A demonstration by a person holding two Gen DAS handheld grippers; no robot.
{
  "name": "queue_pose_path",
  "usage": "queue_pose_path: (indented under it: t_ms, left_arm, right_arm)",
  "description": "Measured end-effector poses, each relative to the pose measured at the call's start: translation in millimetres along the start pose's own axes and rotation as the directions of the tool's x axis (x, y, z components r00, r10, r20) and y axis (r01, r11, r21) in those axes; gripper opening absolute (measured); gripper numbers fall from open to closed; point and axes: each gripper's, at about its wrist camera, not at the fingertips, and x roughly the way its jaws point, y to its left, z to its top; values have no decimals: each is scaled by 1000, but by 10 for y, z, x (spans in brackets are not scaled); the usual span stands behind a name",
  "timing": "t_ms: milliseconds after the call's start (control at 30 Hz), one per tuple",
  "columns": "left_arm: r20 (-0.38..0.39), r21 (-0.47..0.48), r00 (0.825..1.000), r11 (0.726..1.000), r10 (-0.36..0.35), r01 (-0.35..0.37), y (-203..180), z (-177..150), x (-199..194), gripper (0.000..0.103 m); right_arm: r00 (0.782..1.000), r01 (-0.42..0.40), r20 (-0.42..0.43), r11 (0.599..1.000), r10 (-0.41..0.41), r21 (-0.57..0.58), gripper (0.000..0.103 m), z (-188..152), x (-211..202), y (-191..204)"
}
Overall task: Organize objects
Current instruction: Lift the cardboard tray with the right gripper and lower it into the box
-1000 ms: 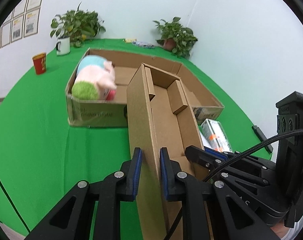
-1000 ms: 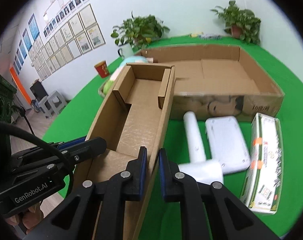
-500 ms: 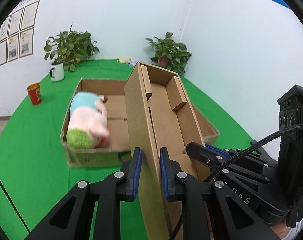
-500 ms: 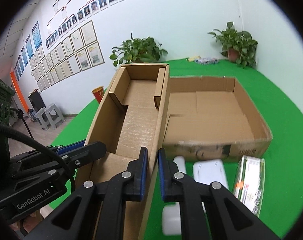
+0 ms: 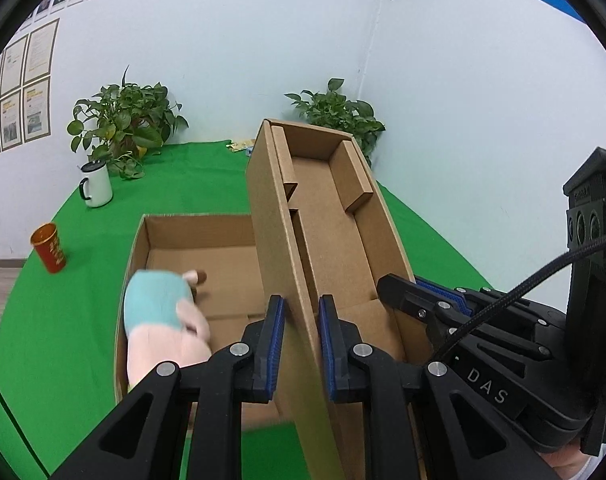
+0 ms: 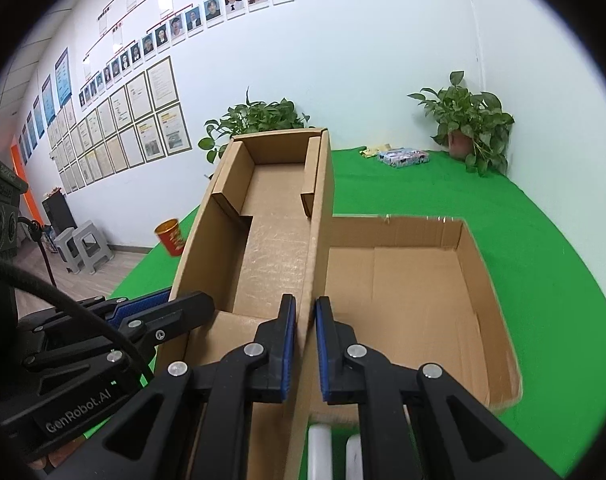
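Note:
I hold a long narrow cardboard box [image 5: 331, 240] in the air with both grippers. My left gripper [image 5: 301, 344] is shut on its left wall. My right gripper [image 6: 303, 344] is shut on its right wall [image 6: 317, 240]. The narrow box is open on top and empty inside, and it hangs over a large shallow cardboard box [image 6: 403, 292] on the green table. A plush pig [image 5: 163, 320] with a teal back lies in the large box's left part. Each gripper shows in the other's view: the right one [image 5: 443, 312], the left one [image 6: 143, 320].
A red cup [image 5: 49, 247] and a white mug [image 5: 97, 188] stand on the green cloth [image 5: 63, 300] at the left. Potted plants [image 5: 123, 120] [image 6: 467, 120] stand at the back. White objects [image 6: 323, 452] lie below my right gripper. A small packet [image 6: 403, 157] lies far back.
Both grippers have lifted the narrow box higher and moved it forward over the large box. The white items and green packet have dropped out of sight below.

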Motion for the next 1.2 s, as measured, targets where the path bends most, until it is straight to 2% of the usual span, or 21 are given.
queue_pose_path:
  t_ms: [200,367,567,767,900,1000,1133,1200]
  left_arm:
    - [-15,-22,1000,1000,-10,10,205,461,366,14]
    - [-77,-25,997,999,21,-23,407,582,800,14]
    - [-189,-16,979,996,79,-83,674,301,1352,12]
    - [-303,22,942,989,144,-144,841,-127,1792,12]
    - [-304,50,937,986,169,-162,863,-238,1899,13]
    - [-287,65,940,983,184,-173,821,-264,1830,15]
    - [-242,62,950,980,198,-188,817,-170,1607,27]
    - [-221,46,956,982,191,-185,862,-154,1477,29]
  right_arm:
    - [1000,0,-21,999,1,32,9,309,337,-104]
    - [998,7,-66,999,-3,51,9,337,719,-148]
    - [984,-17,-175,994,36,107,8,109,1281,-220]
    - [955,-29,-286,985,77,170,8,-244,1706,-271]
    - [946,-23,-315,984,78,175,8,-332,1789,-255]
    - [940,-21,-330,982,83,187,8,-329,1813,-261]
    - [935,-16,-348,988,70,155,9,-323,1833,-177]
    - [931,-17,-358,990,68,142,10,-299,1852,-156]
